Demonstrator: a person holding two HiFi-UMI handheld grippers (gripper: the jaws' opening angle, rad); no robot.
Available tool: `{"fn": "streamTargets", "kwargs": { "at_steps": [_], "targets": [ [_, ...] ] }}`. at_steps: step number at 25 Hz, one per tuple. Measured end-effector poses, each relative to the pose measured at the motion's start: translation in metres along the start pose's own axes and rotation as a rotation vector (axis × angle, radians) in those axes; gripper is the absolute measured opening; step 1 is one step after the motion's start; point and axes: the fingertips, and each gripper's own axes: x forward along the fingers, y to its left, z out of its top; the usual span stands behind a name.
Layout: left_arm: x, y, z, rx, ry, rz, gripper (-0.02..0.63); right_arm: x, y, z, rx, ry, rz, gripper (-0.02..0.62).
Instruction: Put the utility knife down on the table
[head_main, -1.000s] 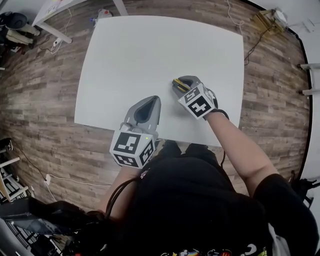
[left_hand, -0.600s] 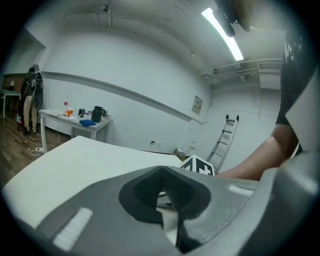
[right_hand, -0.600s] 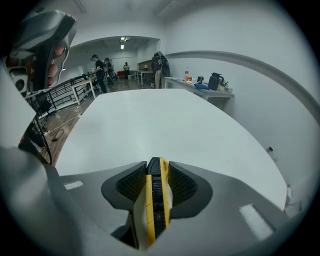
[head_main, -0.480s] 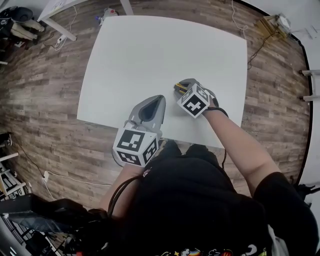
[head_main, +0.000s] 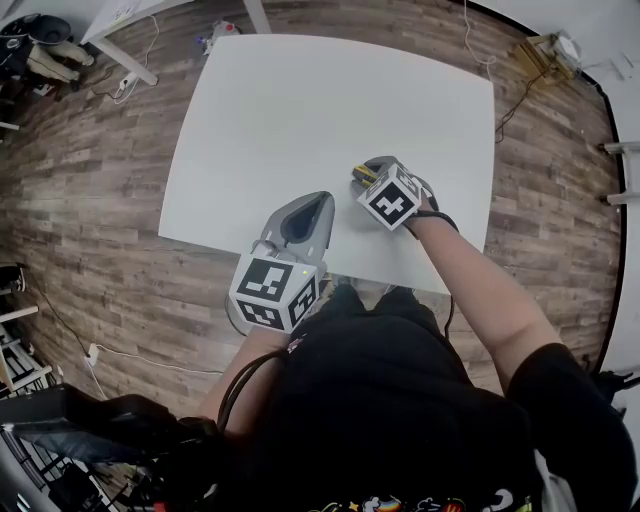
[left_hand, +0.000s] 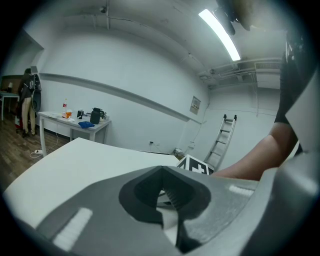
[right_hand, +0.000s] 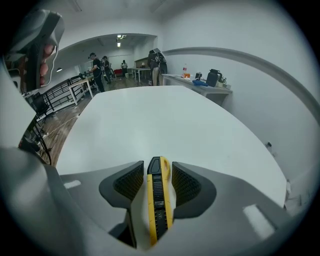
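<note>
The white tabletop (head_main: 300, 110) spreads below; the right claw (head_main: 372, 170) clamps the utility knife (right_hand: 159, 200) low over its near side — best to lower until the knife rests, then part gently; the left claw (left_hand: 161, 170) is closed, empty.

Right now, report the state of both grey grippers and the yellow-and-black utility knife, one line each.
Yellow-and-black utility knife: clamped lengthwise between the right jaws, not yet released onto the white table.
Right grey gripper: shut on the utility knife.
Left grey gripper: jaws together, empty.
</note>
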Motion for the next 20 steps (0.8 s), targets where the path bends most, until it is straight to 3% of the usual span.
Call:
{"fn": "streamTargets", "kwargs": {
  "at_steps": [6, 10, 11, 13, 18, 20],
  "targets": [
    [-0.007, -0.004, 0.002, 0.010, -0.004, -0.008, 0.002, -0.018, 0.000, 0.003, 0.050, -0.055, -0.013, 0.222],
    [-0.009, -0.003, 0.006, 0.013, -0.009, -0.025, 0.002, -0.048, -0.003, 0.014, 0.170, -0.165, -0.018, 0.202],
    [-0.009, -0.005, 0.007, 0.017, -0.008, -0.030, 0.002, -0.061, -0.006, 0.015, 0.202, -0.204, -0.034, 0.172],
    [-0.006, -0.011, 0.007, 0.025, -0.008, -0.044, 0.002, -0.092, -0.014, 0.015, 0.259, -0.298, -0.077, 0.027],
    [0.004, -0.034, 0.012, 0.047, -0.006, -0.089, 0.002, -0.206, -0.016, 0.013, 0.475, -0.650, -0.031, 0.023],
    [0.012, -0.043, 0.016, 0.061, -0.002, -0.113, 0.002, -0.249, -0.024, 0.006, 0.538, -0.738, -0.075, 0.023]
  ]
}}
